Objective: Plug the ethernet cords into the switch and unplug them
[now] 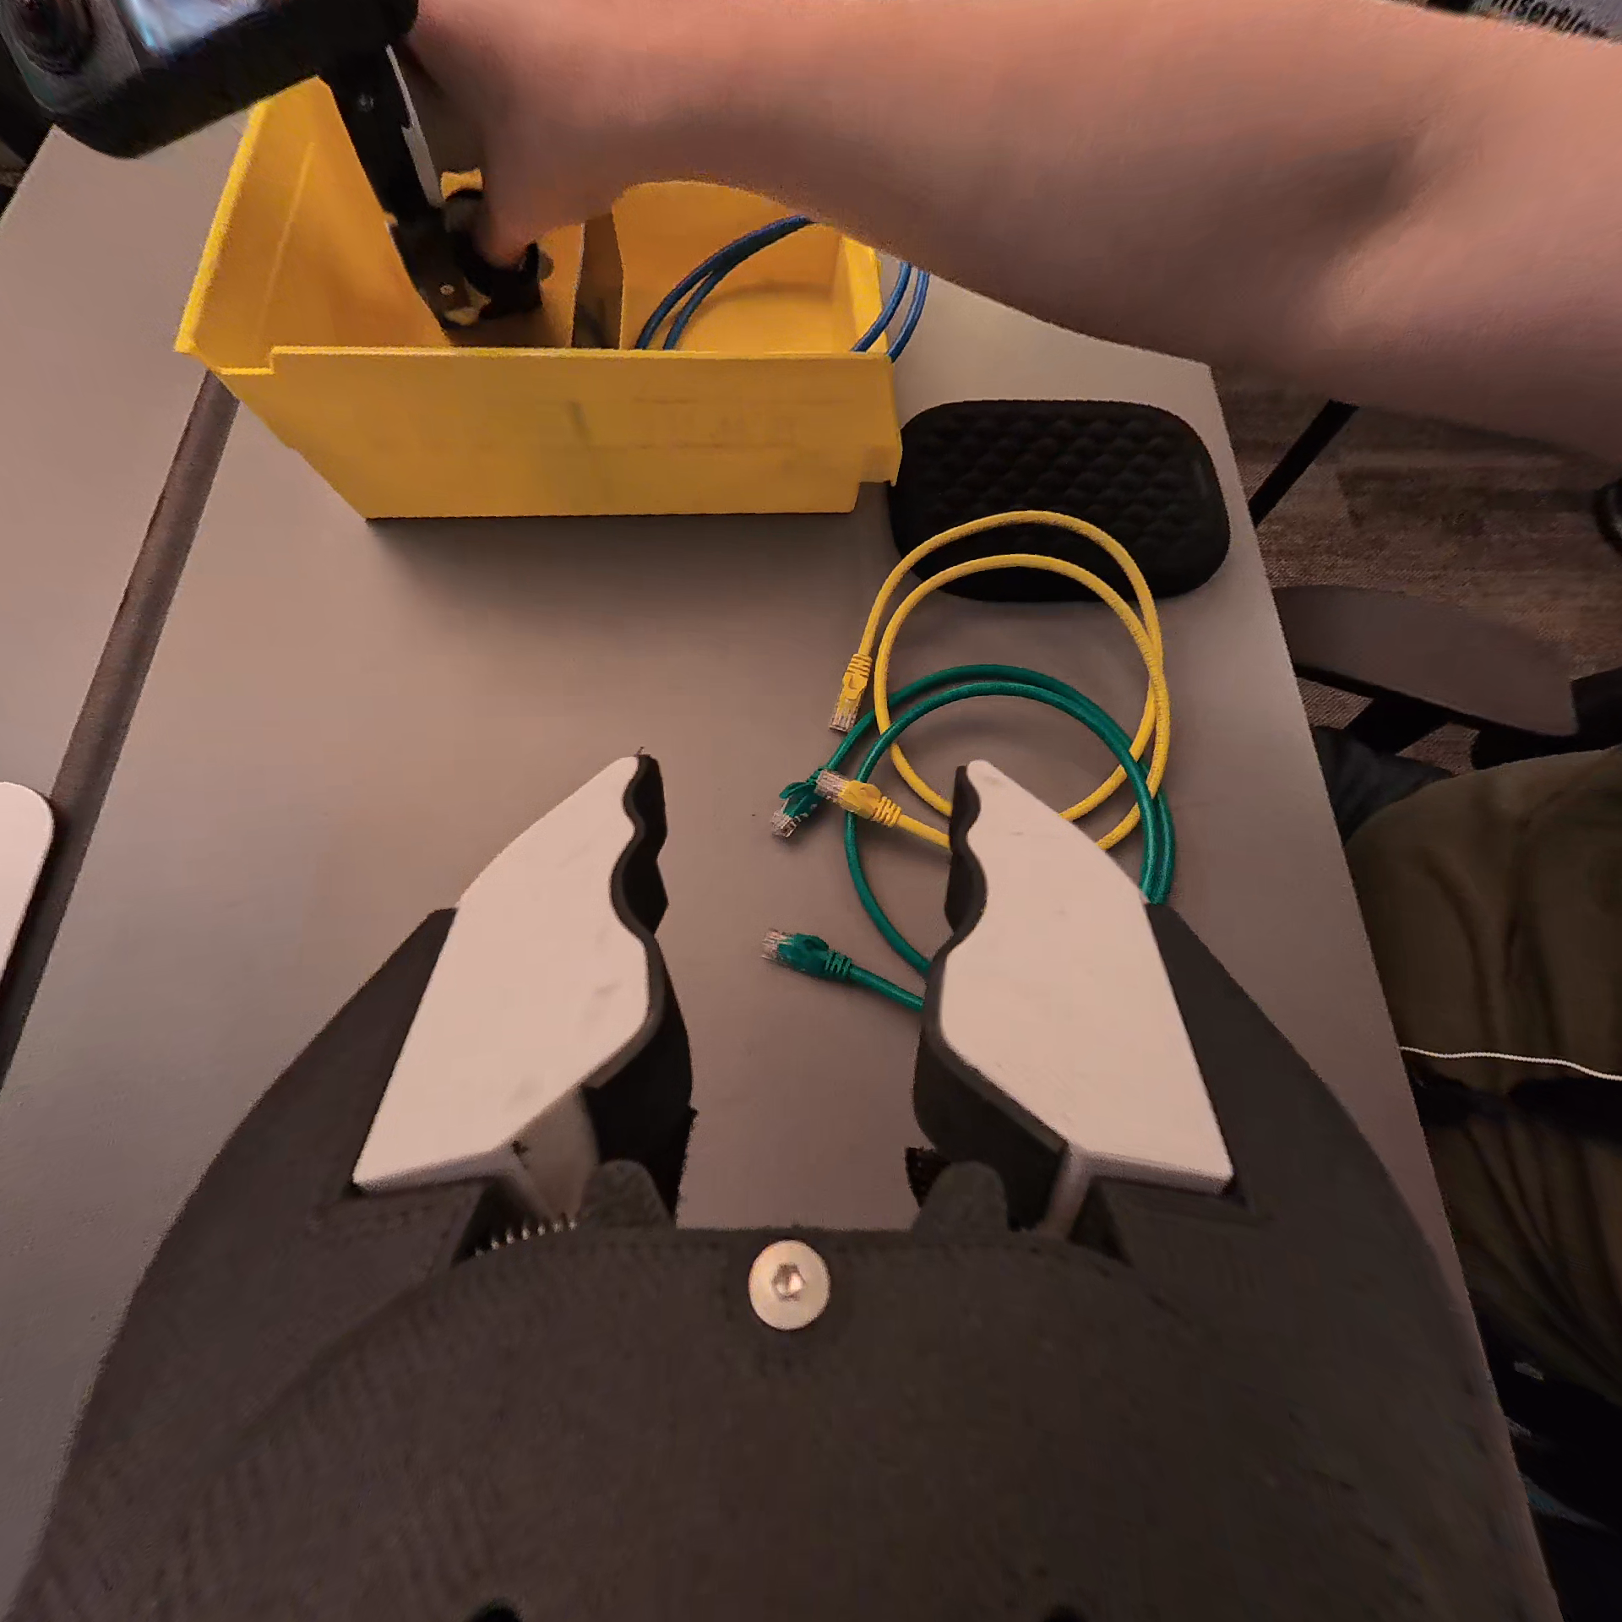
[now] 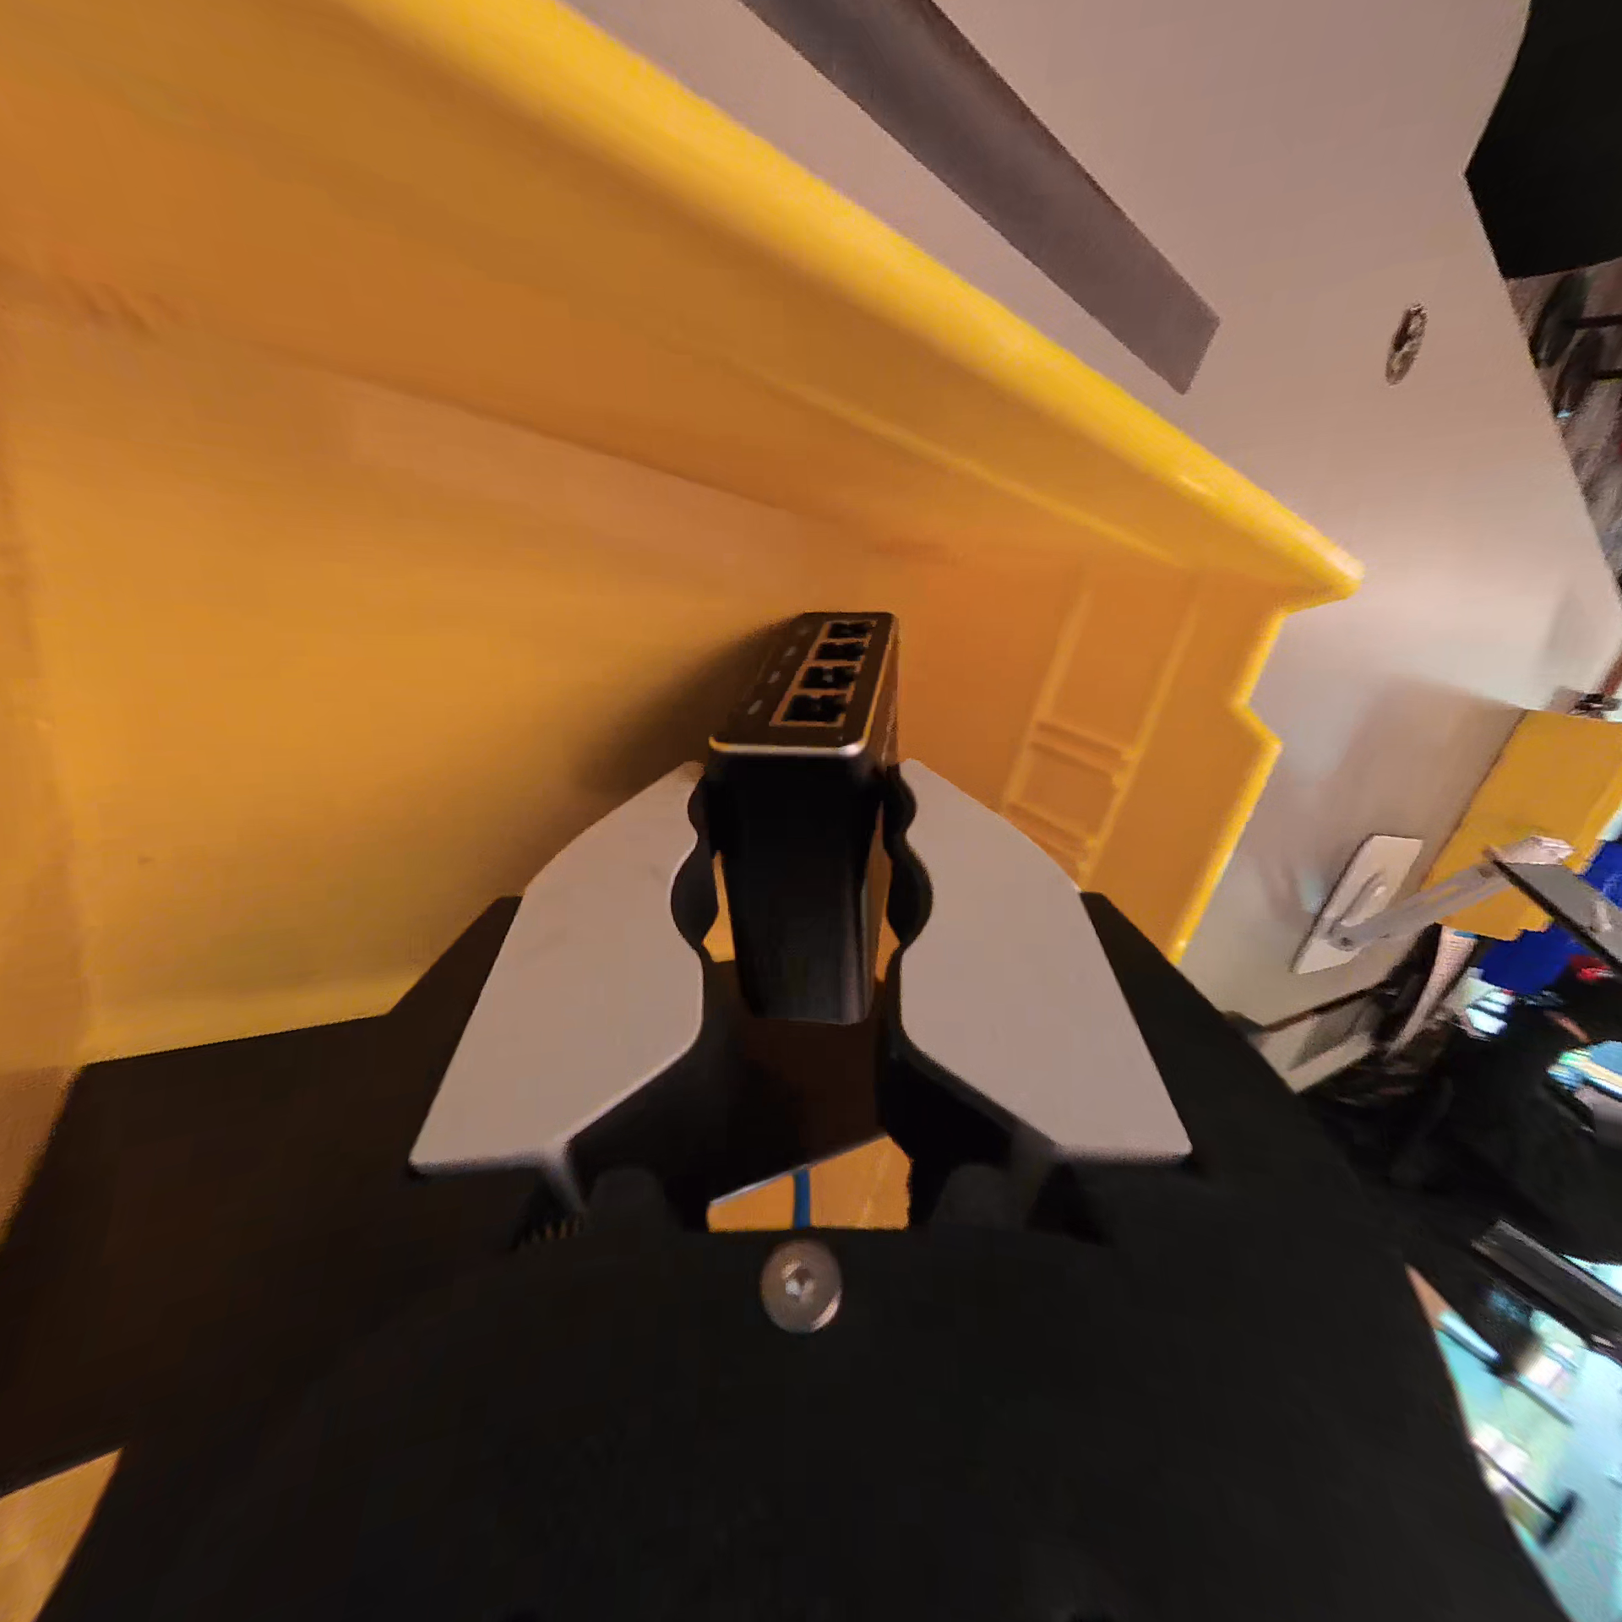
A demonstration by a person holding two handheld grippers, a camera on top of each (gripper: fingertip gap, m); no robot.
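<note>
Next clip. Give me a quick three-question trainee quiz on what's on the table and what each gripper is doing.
1. True or false: the right hand-held gripper is clamped on the switch inside the yellow bin.
2. Which cords lie loose on the table? A) red and white B) yellow cord and green cord C) none
3. Fill in: the left hand-held gripper is ____ and holds nothing.

Key: 1 true; 2 B; 3 open.

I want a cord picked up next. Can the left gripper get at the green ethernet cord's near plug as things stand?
Probably yes. The left gripper is open and empty, and the green ethernet cord's near plug lies bare on the grey table between its fingers, with nothing over it.
</note>
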